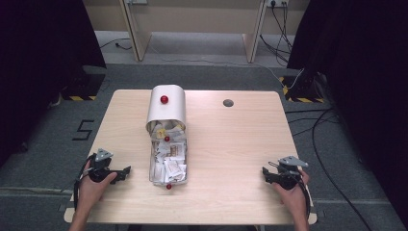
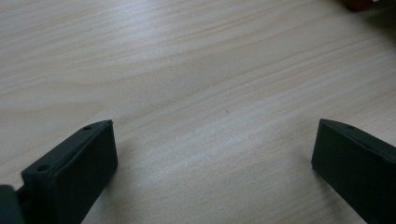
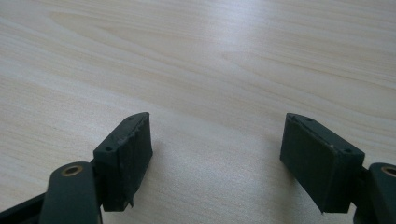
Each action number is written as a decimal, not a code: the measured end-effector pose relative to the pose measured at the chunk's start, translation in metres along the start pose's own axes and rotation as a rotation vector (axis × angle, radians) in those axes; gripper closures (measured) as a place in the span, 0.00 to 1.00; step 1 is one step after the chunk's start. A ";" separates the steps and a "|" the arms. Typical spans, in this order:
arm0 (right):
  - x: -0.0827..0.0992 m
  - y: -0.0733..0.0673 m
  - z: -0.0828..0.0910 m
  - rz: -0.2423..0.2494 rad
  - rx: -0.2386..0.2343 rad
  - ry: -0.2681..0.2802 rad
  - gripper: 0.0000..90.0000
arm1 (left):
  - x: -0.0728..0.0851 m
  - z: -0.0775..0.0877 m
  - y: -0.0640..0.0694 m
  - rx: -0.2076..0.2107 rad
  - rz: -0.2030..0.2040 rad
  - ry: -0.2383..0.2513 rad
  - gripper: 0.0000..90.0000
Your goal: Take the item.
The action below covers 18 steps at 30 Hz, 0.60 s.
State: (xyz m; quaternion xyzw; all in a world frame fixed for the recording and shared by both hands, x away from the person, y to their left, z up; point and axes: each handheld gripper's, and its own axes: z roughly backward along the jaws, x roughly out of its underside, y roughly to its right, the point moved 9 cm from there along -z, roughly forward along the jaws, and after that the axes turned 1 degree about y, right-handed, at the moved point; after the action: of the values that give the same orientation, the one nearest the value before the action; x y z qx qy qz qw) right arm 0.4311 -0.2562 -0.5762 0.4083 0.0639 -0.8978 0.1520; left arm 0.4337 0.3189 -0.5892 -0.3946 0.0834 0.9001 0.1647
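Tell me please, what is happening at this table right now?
A person sits at a wooden table with a two-jaw gripper in each hand. The left gripper and the right gripper both rest near the front edge, jaws open and holding nothing. Between them lies a long container full of small paper packets, with a rounded white cover bearing a red knob at its far end. Nothing is being touched yet.

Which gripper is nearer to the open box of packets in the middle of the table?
Left. The left gripper lies just beside the box, on its left; the right gripper rests well off to its right, near the table edge.
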 end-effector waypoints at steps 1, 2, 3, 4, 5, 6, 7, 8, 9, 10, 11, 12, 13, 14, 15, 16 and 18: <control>0.000 0.000 0.000 -0.001 0.000 0.000 0.28 | 0.000 0.000 0.000 0.000 0.000 0.000 0.00; 0.000 0.000 0.000 0.001 -0.002 0.001 0.28 | 0.000 0.000 0.000 -0.001 0.000 0.000 0.00; 0.000 0.000 0.000 -0.005 -0.001 0.000 0.28 | 0.000 0.000 0.000 0.000 0.001 0.000 0.00; 0.000 0.000 0.000 0.000 0.000 0.000 0.28 | 0.000 0.000 0.000 0.000 0.000 0.000 0.00; 0.000 0.000 0.000 0.000 0.000 0.000 0.28 | 0.000 0.000 0.000 0.000 0.000 0.000 0.00; 0.000 0.000 0.000 0.000 0.000 0.000 0.28 | 0.000 0.000 0.000 -0.002 0.001 0.000 0.00; 0.000 0.000 0.000 -0.005 0.001 -0.001 0.29 | 0.000 0.000 0.000 -0.002 0.001 -0.001 0.00; 0.000 -0.001 0.000 -0.010 -0.001 -0.002 0.29 | 0.000 0.000 0.000 -0.001 0.001 0.000 0.00; 0.000 -0.001 0.000 -0.010 -0.001 -0.002 0.29 | 0.000 0.000 0.000 -0.001 0.001 0.000 0.00; 0.000 -0.001 0.000 -0.009 -0.002 -0.002 0.29 | 0.000 0.000 0.000 -0.003 0.001 -0.002 0.00; 0.000 -0.001 0.000 -0.005 -0.005 -0.001 0.30 | 0.000 0.000 0.000 -0.003 0.001 -0.001 0.00; 0.000 -0.001 0.000 0.001 -0.003 0.001 0.31 | 0.000 0.000 0.000 -0.003 0.001 -0.001 0.00; 0.000 0.000 0.001 0.004 -0.001 0.005 0.32 | 0.000 0.000 0.000 -0.003 0.001 -0.001 0.00; 0.000 0.000 0.001 0.004 -0.001 0.005 0.32 | 0.000 0.001 0.000 -0.003 0.002 -0.001 0.00; 0.000 0.000 0.001 -0.002 0.003 0.006 0.33 | 0.001 0.001 0.000 -0.004 0.002 0.000 0.00; 0.000 -0.001 0.001 -0.009 0.001 0.006 0.33 | 0.001 0.001 0.000 -0.004 0.002 0.000 0.00; -0.001 -0.001 0.002 -0.006 0.001 0.017 0.33 | 0.001 0.001 0.000 -0.004 0.002 0.000 0.00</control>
State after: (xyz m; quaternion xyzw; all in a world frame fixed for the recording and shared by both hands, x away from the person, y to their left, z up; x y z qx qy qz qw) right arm 0.4305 -0.2553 -0.5742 0.4159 0.0661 -0.8948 0.1484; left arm 0.4330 0.3197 -0.5892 -0.3946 0.0821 0.9005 0.1630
